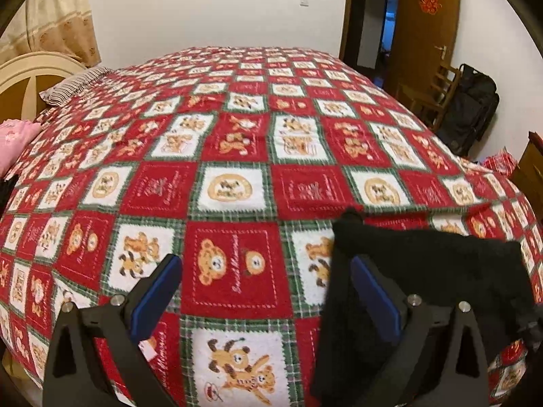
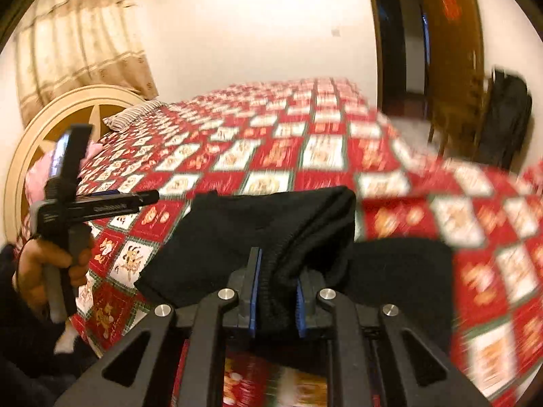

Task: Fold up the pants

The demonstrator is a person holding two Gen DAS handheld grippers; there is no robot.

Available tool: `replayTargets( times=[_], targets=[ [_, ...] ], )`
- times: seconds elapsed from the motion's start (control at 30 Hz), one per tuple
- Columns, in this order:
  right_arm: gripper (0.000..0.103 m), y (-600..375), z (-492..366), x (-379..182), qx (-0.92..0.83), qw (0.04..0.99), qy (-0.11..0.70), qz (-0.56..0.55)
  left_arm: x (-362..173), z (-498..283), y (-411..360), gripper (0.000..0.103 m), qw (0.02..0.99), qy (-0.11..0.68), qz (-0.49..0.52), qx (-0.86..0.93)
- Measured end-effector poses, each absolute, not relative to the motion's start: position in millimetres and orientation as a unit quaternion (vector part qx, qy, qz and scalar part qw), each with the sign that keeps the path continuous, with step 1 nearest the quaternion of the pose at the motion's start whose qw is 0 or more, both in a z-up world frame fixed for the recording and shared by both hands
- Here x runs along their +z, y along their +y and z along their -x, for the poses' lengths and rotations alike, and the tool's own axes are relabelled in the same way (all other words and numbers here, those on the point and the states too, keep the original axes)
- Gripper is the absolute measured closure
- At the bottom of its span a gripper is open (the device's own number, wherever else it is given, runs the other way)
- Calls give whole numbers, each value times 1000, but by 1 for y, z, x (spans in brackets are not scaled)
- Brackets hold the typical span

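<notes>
On red teddy-bear-print bed quilt (image 1: 237, 186): right hand-held gripper (image 2: 276, 300) clamps bunched black fabric pants (image 2: 264, 224); left hand-held gripper (image 1: 264, 291) wide, empty. Risk: thick bunch slips, fold skews.

The bedspread (image 1: 237, 156) carries cursive stitching in its red squares. Between the wide-set fingers of the left gripper (image 1: 266, 283), the square with two bear heads reads what looks like "Sweet Memories". The same script runs up the red square beside its left finger. On the door (image 1: 429, 34), far beyond and to the right, hangs a red paper emblem (image 1: 430, 1), too small to read.
</notes>
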State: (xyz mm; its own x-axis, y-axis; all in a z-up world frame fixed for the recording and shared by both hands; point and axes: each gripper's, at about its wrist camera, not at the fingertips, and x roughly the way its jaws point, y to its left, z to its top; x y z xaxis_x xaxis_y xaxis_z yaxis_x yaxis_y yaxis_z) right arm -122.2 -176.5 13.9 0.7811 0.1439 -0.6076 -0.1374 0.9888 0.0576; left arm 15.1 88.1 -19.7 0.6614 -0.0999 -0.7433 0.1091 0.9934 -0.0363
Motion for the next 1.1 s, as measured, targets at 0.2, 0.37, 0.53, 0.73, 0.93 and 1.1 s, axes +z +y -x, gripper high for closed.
replayTargets(
  times=[0.2,0.37,0.53,0.73,0.93,1.1],
  targets=[
    [86,-218,141,-2,26,935,350,47,-9,-18,80,2,920,387,-19,-58],
    [86,-223,139,-43,3,926,369,82,-16,-22,60,2,917,392,-31,-71],
    [86,-227,140,-42,3,927,367,82,-23,-22,34,2,915,392,-55,-81],
    [86,-237,143,-41,4,929,364,62,-23,-27,1,2,922,371,-55,-96],
    [80,-260,140,-43,36,932,362,0,-64,-48,-19,1,905,408,-90,-79],
    [76,-284,149,-40,51,926,362,-94,-64,-49,-11,1,900,420,-62,-96]
  ],
)
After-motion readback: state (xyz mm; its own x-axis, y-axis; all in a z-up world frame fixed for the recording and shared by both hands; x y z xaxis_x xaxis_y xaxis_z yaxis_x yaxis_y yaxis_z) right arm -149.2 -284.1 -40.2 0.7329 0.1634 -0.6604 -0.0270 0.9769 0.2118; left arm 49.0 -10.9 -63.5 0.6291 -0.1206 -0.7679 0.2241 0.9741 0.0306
